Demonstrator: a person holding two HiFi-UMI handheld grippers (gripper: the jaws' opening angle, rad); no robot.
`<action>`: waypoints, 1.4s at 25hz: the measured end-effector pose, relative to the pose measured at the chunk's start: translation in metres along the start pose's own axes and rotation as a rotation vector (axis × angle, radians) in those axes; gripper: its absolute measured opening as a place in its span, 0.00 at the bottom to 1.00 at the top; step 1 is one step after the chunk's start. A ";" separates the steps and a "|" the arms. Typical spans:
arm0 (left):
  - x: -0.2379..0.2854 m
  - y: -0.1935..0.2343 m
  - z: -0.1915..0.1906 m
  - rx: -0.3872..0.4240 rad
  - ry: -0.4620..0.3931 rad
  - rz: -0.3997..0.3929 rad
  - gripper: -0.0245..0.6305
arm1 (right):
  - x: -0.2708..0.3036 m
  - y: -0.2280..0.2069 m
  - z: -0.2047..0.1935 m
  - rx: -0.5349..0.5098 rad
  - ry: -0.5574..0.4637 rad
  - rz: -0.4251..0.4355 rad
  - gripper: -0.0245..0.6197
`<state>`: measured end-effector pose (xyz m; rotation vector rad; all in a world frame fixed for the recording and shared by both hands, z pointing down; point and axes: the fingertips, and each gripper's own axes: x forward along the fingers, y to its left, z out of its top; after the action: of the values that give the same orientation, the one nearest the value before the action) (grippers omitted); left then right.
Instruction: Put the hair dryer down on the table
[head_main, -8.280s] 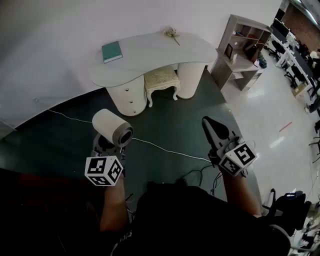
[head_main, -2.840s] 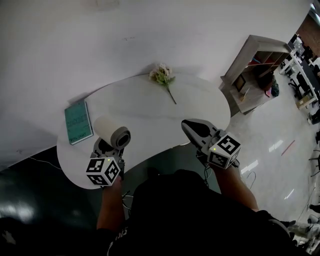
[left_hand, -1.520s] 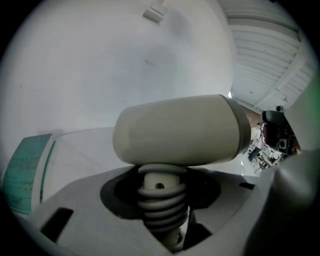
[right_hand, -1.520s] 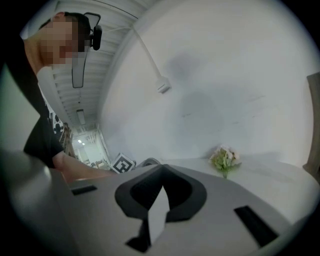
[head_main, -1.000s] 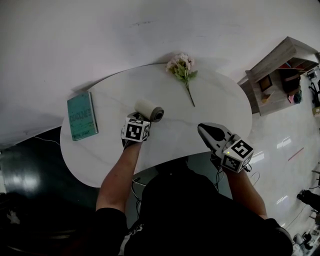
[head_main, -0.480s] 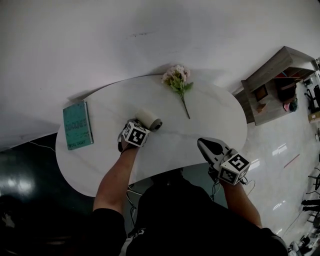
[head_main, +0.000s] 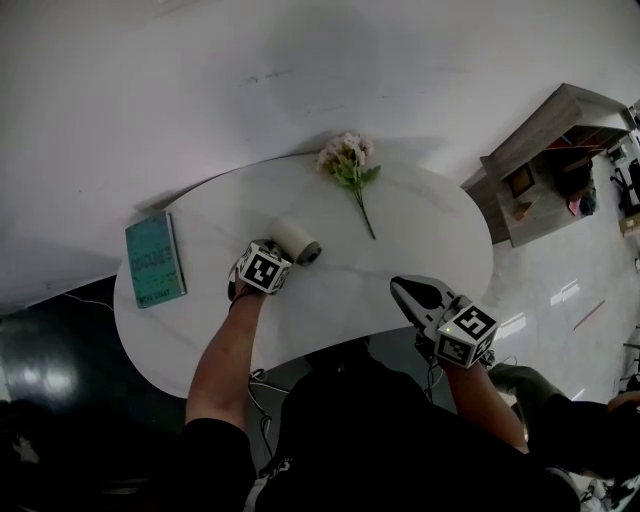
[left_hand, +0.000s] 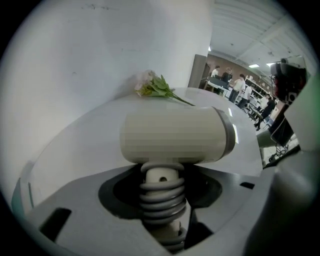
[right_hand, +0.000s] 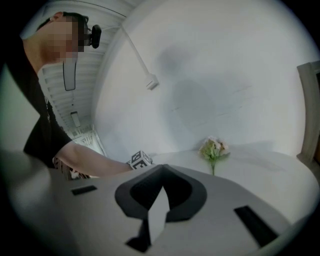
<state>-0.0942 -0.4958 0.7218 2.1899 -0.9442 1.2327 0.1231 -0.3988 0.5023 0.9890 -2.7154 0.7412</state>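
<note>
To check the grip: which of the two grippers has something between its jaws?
The left gripper: its jaws, just opening, have the hair dryer between them. The right gripper is closed on nothing.

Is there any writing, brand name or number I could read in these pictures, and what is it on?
Teal book cover: pale print, too small and blurred to read.
Hair dryer: no readable brand or label.
Nothing else shows readable words or numbers.
</note>
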 end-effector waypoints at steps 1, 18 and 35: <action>0.000 0.000 0.000 -0.003 -0.003 -0.004 0.39 | -0.001 -0.001 -0.001 -0.002 0.003 0.001 0.05; 0.006 -0.005 -0.006 -0.007 0.026 -0.043 0.49 | -0.006 -0.021 -0.014 0.038 0.020 0.044 0.05; -0.087 -0.010 0.016 -0.208 -0.245 0.071 0.51 | -0.006 -0.017 0.023 0.002 -0.057 0.144 0.05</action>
<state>-0.1095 -0.4699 0.6380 2.1878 -1.1987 0.8632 0.1392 -0.4183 0.4878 0.8338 -2.8599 0.7497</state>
